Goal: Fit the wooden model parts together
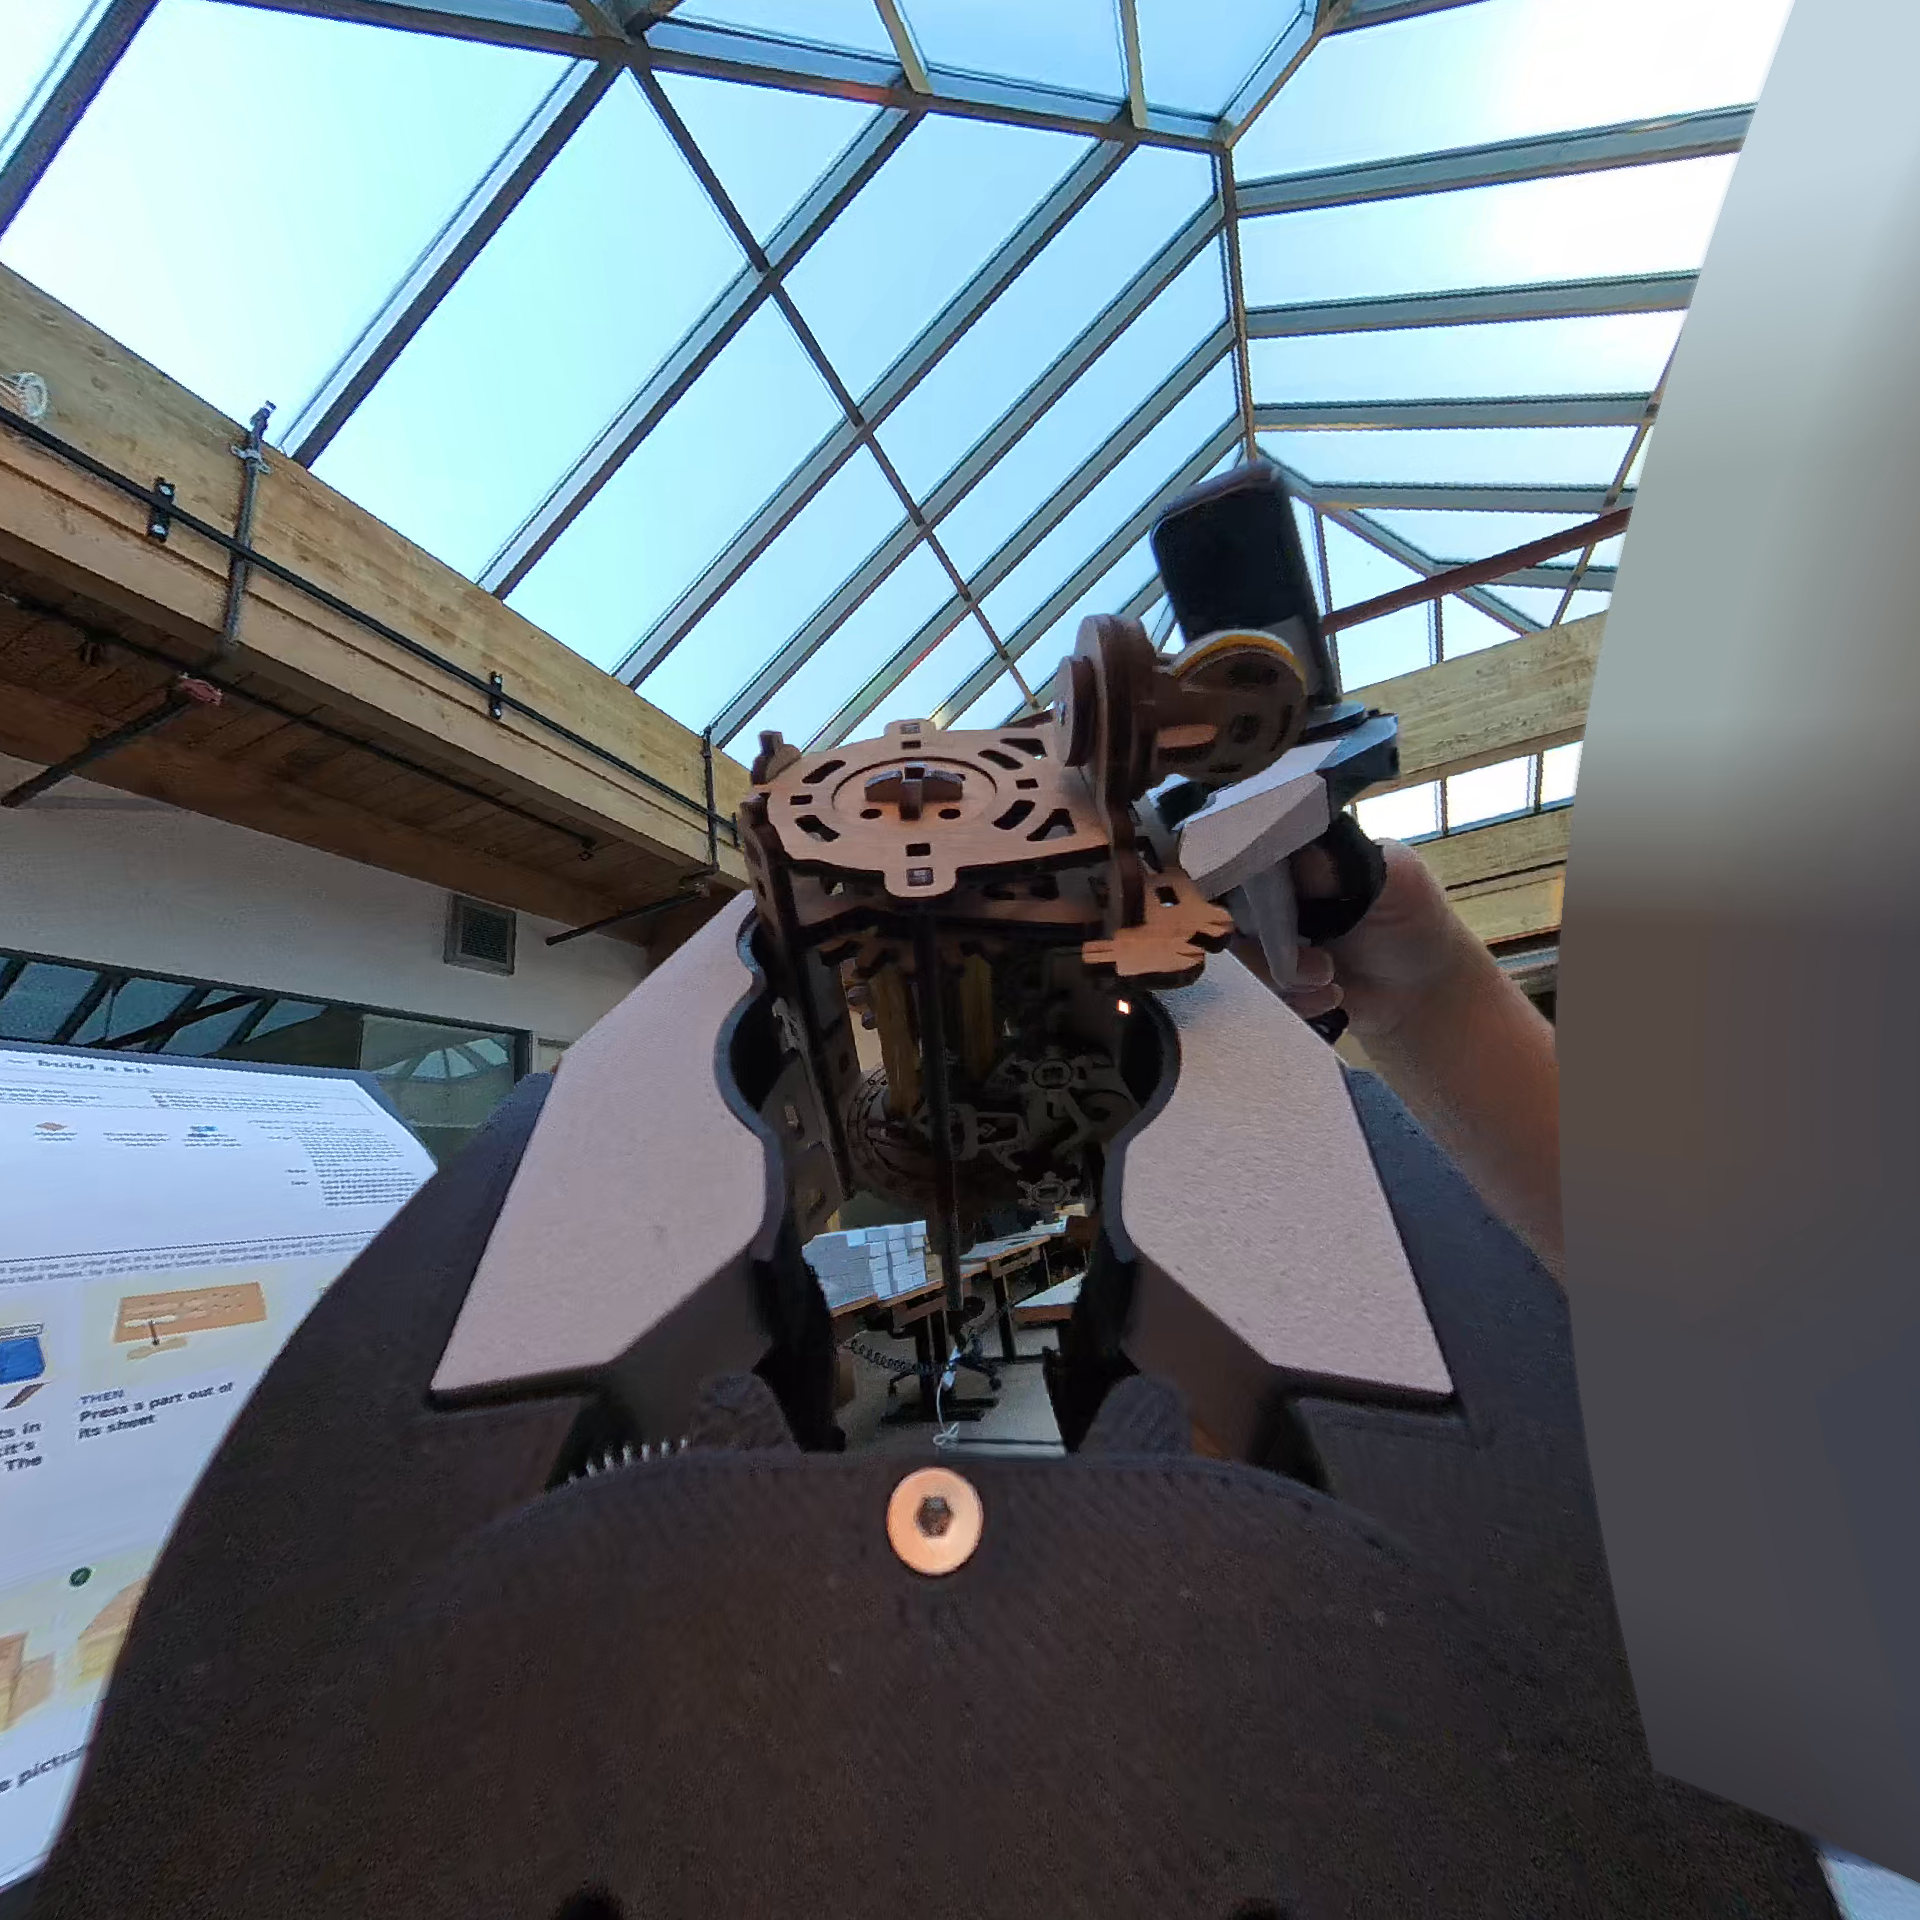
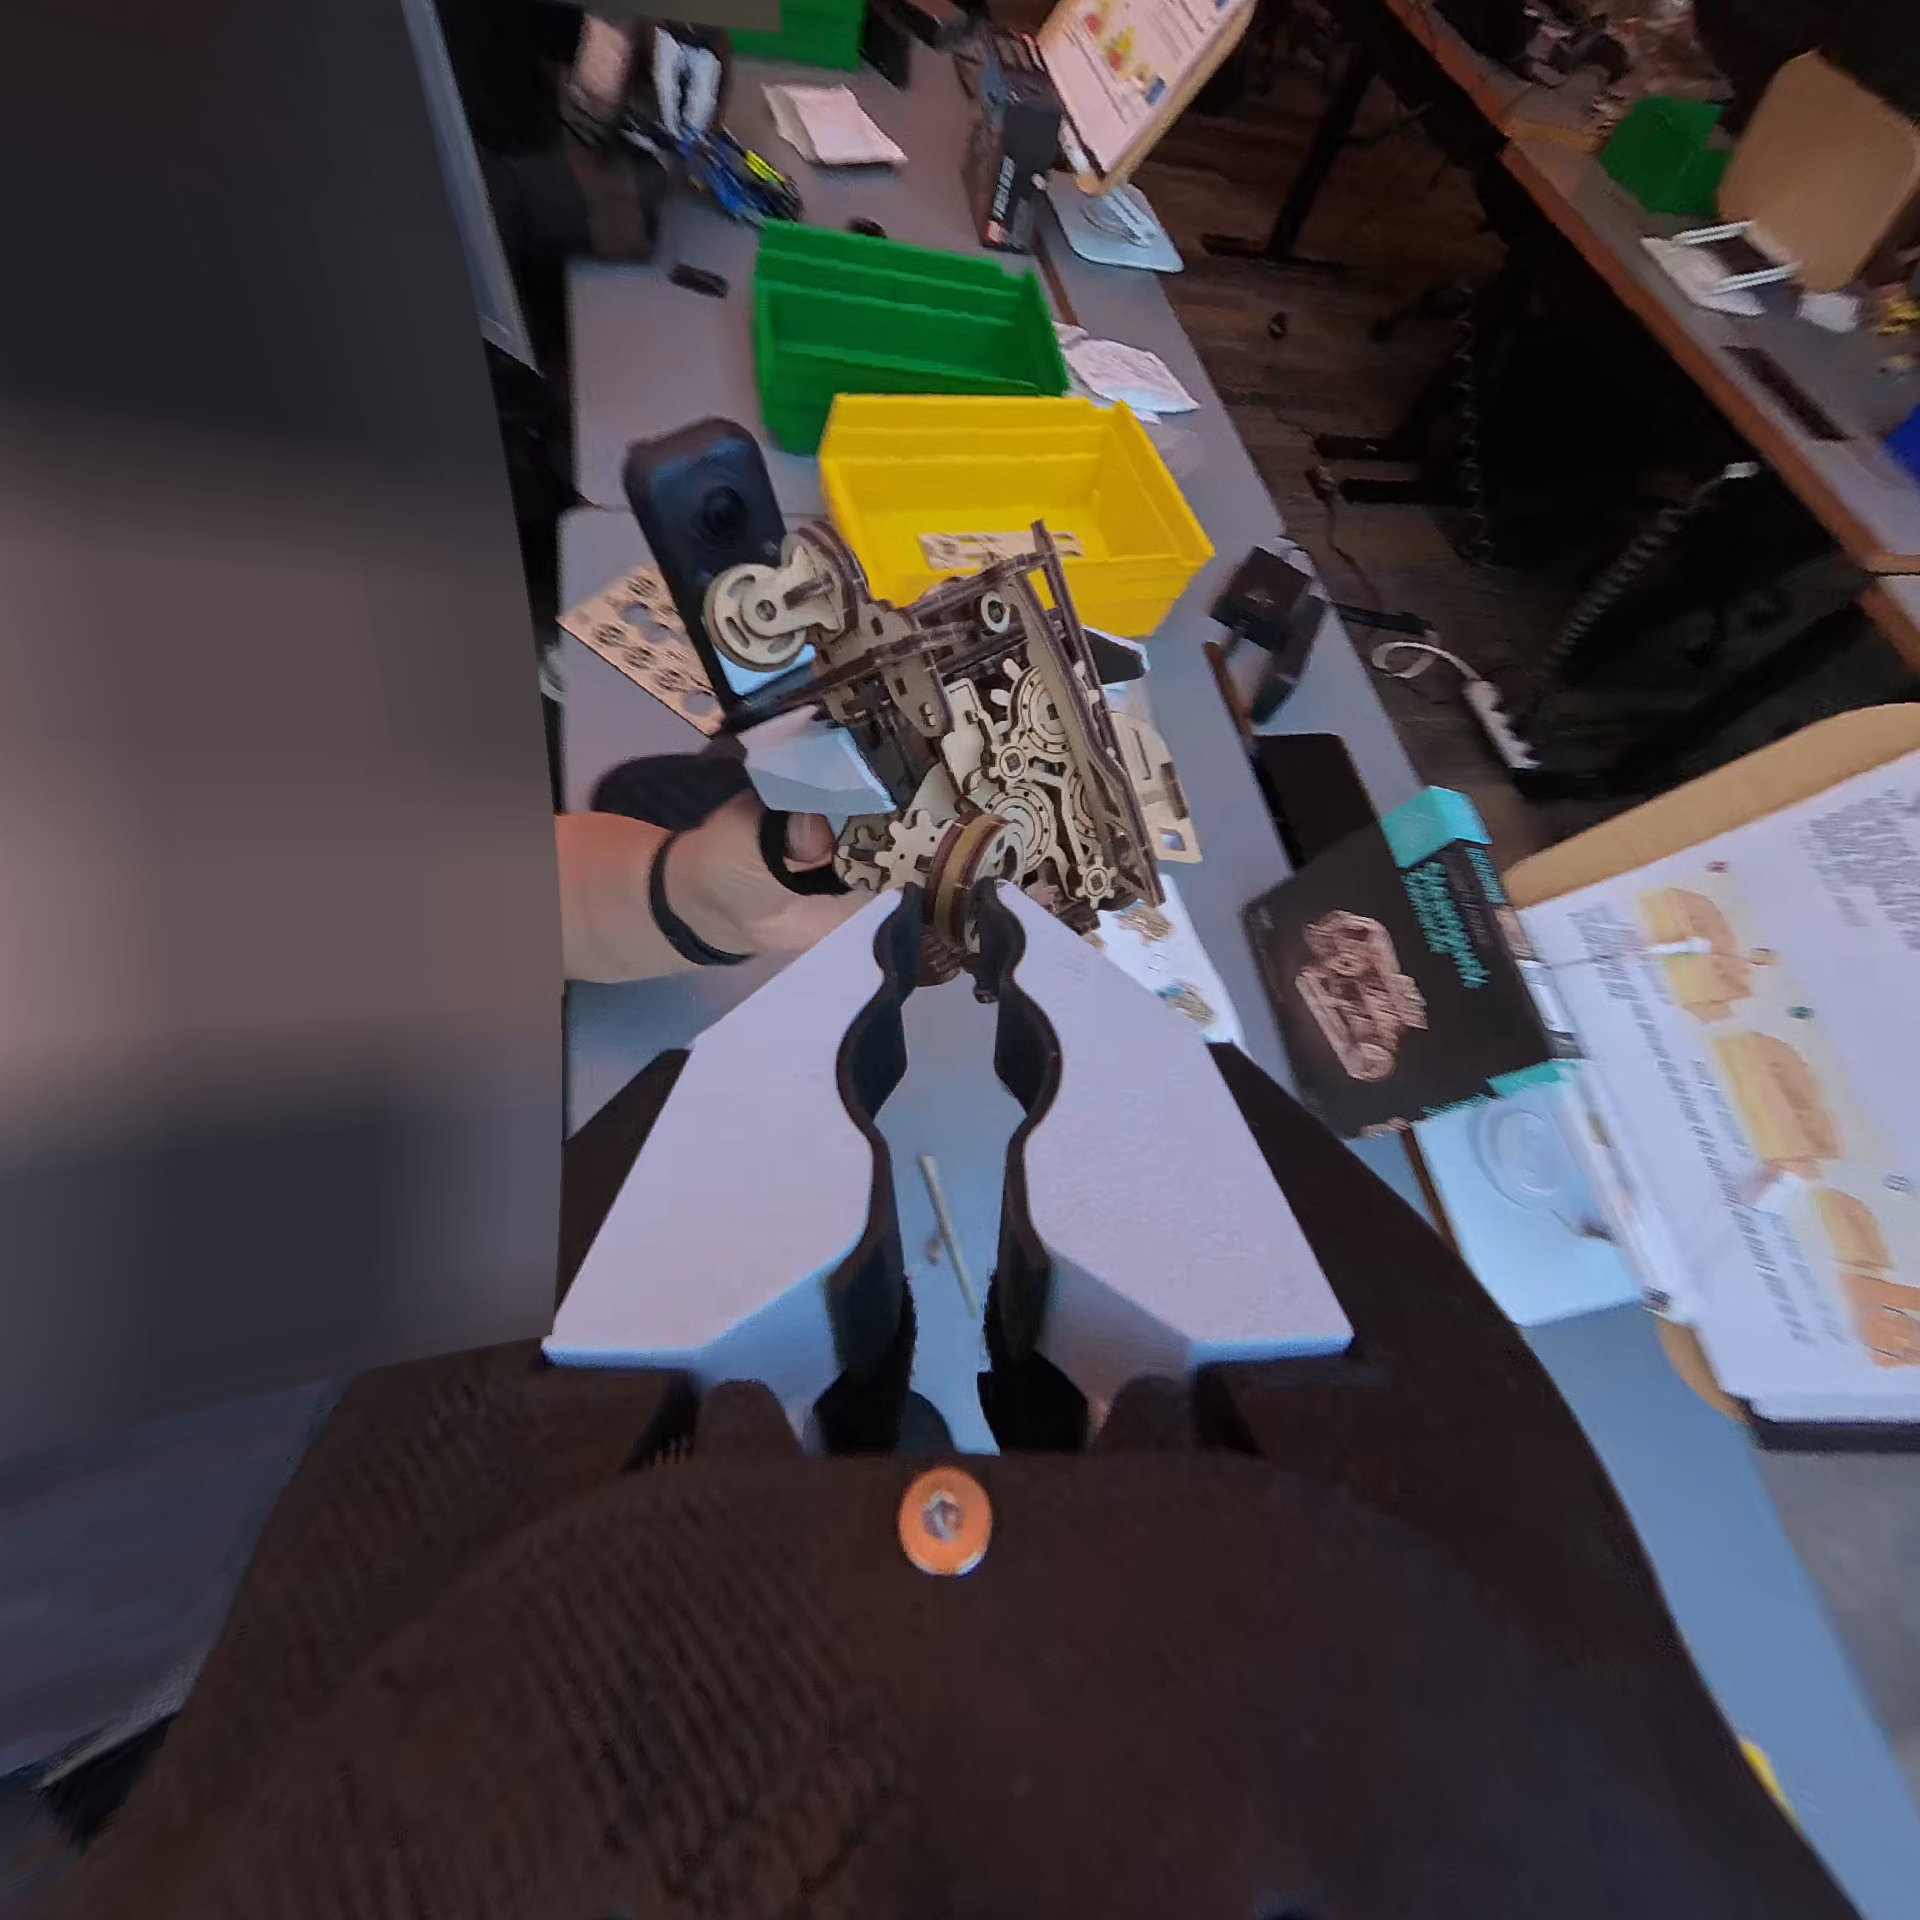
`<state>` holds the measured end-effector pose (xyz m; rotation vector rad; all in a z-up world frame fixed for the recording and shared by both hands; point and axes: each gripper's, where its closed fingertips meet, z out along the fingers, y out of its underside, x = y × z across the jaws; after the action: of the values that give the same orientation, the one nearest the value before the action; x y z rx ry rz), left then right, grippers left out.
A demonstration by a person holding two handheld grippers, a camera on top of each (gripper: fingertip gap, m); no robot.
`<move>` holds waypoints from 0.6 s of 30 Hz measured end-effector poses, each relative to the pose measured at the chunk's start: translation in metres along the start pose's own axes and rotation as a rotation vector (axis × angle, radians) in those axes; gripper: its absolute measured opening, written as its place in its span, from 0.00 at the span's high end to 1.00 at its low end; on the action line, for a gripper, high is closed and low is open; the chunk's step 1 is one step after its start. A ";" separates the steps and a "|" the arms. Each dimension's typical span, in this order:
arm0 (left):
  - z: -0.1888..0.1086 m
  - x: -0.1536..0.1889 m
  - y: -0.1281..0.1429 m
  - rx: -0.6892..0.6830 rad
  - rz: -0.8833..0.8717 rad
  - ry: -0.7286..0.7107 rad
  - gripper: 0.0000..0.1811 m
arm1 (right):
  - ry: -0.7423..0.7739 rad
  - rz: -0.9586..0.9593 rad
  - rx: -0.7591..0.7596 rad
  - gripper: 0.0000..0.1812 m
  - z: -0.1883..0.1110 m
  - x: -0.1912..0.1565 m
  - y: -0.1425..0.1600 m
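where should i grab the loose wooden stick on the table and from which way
Grip the wooden stick near its middle, coming straight down, fingers across its thin width. It lies flat on the grey table with bare surface on both sides.

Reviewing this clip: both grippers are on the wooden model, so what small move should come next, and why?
Probably a short, gentle push of the right gripper, seating the small round wooden wheel it pinches against the brown laser-cut wooden gear model. The left gripper already clamps the model's body, lifted off the grey table, and the wheel sits at the model's edge; whether it is fully seated cannot be told.
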<state>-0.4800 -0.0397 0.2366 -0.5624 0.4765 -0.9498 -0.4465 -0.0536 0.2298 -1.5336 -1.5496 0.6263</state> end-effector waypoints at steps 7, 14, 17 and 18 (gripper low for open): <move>0.001 -0.003 0.008 -0.027 0.019 -0.013 0.65 | 0.185 -0.180 -0.138 0.95 0.008 0.002 0.009; 0.001 -0.002 0.010 -0.045 0.055 -0.019 0.65 | 0.277 -0.204 -0.216 0.95 0.009 0.006 0.013; 0.001 -0.002 0.011 -0.048 0.056 -0.017 0.65 | 0.306 -0.251 -0.250 0.95 0.008 0.006 0.013; 0.001 -0.002 0.011 -0.048 0.056 -0.016 0.65 | 0.309 -0.261 -0.256 0.95 0.008 0.005 0.013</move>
<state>-0.4740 -0.0330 0.2309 -0.5971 0.4995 -0.8818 -0.4456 -0.0450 0.2160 -1.4941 -1.5942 0.0393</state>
